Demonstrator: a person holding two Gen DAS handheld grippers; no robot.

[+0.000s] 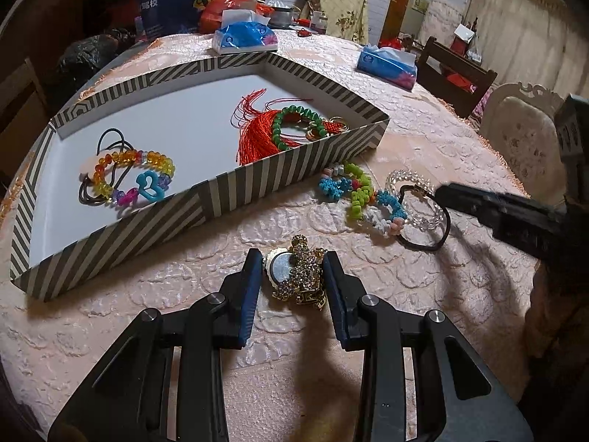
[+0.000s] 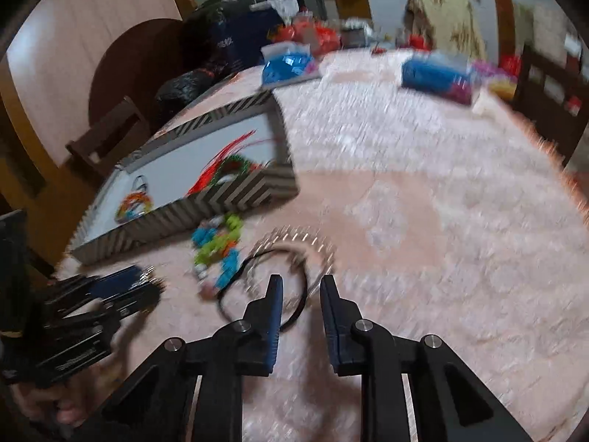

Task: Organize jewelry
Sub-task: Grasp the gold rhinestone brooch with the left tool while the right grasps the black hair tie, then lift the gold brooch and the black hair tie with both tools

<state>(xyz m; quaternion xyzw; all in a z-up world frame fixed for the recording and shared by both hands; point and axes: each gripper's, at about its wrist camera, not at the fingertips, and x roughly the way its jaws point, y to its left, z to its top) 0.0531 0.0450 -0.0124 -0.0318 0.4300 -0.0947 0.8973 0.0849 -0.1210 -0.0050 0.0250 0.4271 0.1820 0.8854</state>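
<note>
We find the left gripper [image 1: 292, 276] closed against both sides of a rhinestone brooch [image 1: 300, 276] that lies on the pink tablecloth [image 1: 423, 294] in front of the striped tray [image 1: 235, 191], its long axis running away from the camera, in line with the fingers. The right gripper [image 2: 301, 294] stands open and holds nothing, its fingers either side of the black hair tie [image 2: 294, 294] looped with the clear bead bracelet [image 2: 294, 241]. The right wrist view is blurred, so we cannot tell whether they touch.
</note>
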